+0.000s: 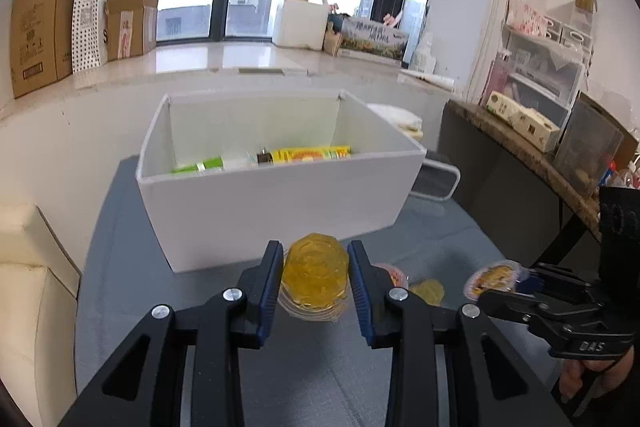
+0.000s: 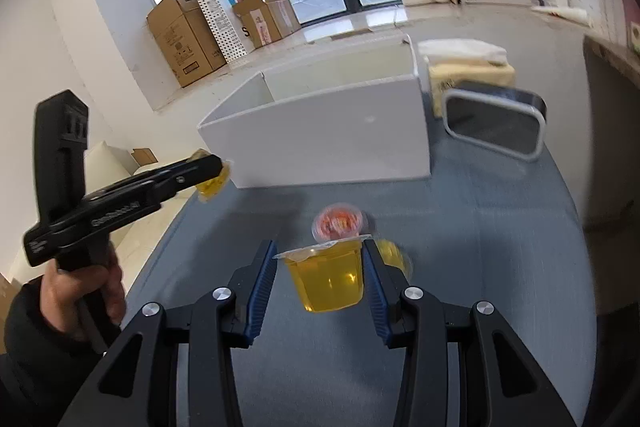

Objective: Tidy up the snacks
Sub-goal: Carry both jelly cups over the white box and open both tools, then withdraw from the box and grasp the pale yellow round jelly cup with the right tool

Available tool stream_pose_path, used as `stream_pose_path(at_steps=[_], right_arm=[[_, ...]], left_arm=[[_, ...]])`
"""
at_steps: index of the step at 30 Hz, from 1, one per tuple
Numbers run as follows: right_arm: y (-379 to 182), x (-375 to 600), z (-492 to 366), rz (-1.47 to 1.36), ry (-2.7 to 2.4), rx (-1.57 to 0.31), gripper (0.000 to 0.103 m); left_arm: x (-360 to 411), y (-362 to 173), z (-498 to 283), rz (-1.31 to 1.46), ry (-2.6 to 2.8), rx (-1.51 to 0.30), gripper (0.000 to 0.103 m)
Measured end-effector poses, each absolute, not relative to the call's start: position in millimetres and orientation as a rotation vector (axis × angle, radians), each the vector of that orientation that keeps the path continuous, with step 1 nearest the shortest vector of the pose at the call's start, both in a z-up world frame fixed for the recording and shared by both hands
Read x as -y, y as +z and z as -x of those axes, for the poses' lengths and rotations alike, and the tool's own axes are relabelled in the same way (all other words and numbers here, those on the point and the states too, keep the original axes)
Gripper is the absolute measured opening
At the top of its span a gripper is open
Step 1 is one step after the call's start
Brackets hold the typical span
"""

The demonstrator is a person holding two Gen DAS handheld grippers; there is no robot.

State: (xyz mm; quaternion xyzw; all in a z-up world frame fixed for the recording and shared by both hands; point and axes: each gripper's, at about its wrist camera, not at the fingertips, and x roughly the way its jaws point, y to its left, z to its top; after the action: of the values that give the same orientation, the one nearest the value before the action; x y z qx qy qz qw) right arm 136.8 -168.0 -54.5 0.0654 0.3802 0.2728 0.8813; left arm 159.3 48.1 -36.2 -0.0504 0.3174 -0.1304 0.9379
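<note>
My left gripper (image 1: 316, 281) is shut on a yellow jelly cup (image 1: 314, 279), held bottom-forward above the blue-grey table, just in front of the white box (image 1: 276, 207). It also shows in the right wrist view (image 2: 212, 175). My right gripper (image 2: 320, 275) is shut on another yellow jelly cup (image 2: 328, 279), lid tilted up; it shows in the left wrist view (image 1: 496, 277) too. A red jelly cup (image 2: 339, 223) and a further yellow cup (image 2: 394, 255) lie on the table. The box holds green and yellow snack packets (image 1: 308, 155).
A black tray with a white rim (image 2: 496, 127) lies right of the box. Folded cloths (image 2: 468, 67) sit behind it. A cream sofa (image 1: 32, 287) is at the left, a cluttered side table (image 1: 532, 147) at the right, cardboard boxes (image 2: 188, 35) on the window ledge.
</note>
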Motion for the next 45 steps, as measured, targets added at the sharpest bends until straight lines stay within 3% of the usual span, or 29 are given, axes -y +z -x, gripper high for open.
stream_pose_path(at_steps=[11,20,21,22,23,24,35,45], right_arm=[[7,132,-224,-0.082,0.588,-0.663,0.046],[5,105,-298,-0.020,0.546,-0.662,0.047],[3,105,-302,-0.010,0.545,-0.669,0.048],[0,104,-307,-0.001,0.535,-0.689,0.068],[-5,105,-312,-0.011,0.515,-0.714,0.084],[-6,109,-312,-0.025,0.502,-0.714,0.103],[-14,136,-287,-0.107,0.507,-0.710,0.103],[-5,160,-204,0.005,0.556,-0.627,0.103]], left_arm=[[-82,12,-219,0.083,-0.193,-0.576,0.037],[-92,-5,-280,0.064,-0.150,-0.632,0.038],[-93,-10,-286,0.067,-0.149,-0.667,0.052],[-92,-14,-290,0.065,-0.136,-0.702,0.083],[-92,-16,-290,0.057,-0.115,-0.711,0.099],[-91,-17,-287,0.043,-0.100,-0.692,0.103],[-93,-22,-271,0.087,-0.047,-0.731,0.103],[-66,-20,-176,0.095,-0.083,-0.690,0.103]])
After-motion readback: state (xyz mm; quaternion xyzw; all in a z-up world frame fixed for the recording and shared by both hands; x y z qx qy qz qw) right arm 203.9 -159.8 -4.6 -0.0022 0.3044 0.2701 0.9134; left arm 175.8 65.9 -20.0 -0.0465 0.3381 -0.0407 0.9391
